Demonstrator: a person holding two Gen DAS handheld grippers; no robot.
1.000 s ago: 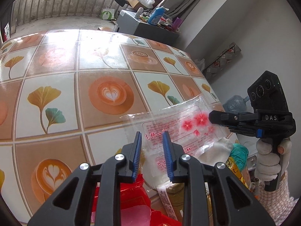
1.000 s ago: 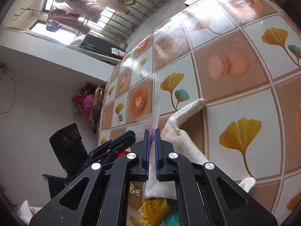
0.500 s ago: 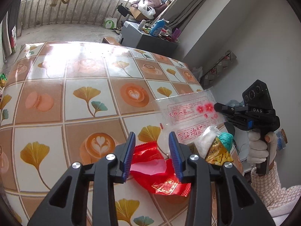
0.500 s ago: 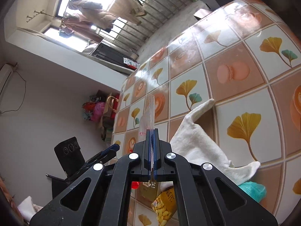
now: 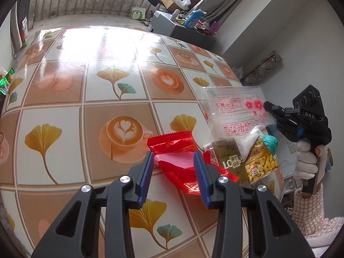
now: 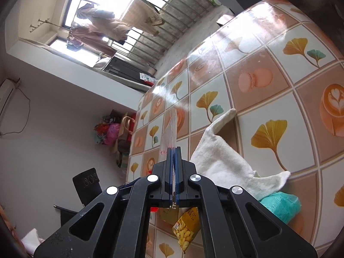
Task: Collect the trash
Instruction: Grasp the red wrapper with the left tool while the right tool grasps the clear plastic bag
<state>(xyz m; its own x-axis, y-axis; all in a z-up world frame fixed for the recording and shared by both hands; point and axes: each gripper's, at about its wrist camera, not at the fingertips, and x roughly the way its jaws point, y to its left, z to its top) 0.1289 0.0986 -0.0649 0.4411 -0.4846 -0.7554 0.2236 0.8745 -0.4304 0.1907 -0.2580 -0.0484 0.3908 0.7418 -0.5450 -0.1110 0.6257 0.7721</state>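
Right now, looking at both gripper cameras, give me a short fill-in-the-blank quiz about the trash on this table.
1. The right gripper is shut on the clear plastic ____.
2. The crumpled wrapper between the fingers of the left gripper is coloured ____.
3. The yellow snack packet shows pictures of ____ kernels.
4. The tablecloth pattern alternates ginkgo leaves with cups of ____ and macarons.

Missing words: bag; red; corn; coffee

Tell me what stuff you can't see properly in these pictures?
- Red wrapper: left wrist view, its near edge sits behind the left gripper.
- Clear bag: right wrist view shows it edge-on in the right gripper, so its print is unreadable.
- Yellow snack packet: right wrist view, partly behind the gripper frame.
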